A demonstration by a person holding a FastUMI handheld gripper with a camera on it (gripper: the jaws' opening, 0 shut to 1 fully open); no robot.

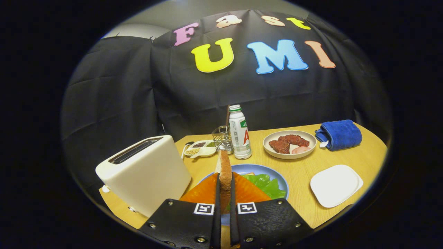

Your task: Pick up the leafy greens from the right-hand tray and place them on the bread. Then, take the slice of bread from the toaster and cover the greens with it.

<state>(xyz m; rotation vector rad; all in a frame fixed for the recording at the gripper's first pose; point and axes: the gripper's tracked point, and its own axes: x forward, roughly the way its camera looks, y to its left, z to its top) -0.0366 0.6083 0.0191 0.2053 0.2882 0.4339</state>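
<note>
My gripper is shut on a slice of bread, which stands on edge between the fingers and pokes up ahead of them. It hangs over a blue plate where the leafy greens lie; the bread beneath them is hidden by the fingers. The white toaster stands just left of the fingers, and I see no bread in its slots. The white right-hand tray lies bare beyond the plate to the right.
Behind the blue plate stand a white bottle with a green cap, a wire holder and a small dish of seeds. A bowl of meat pieces and a folded blue towel sit at the back right.
</note>
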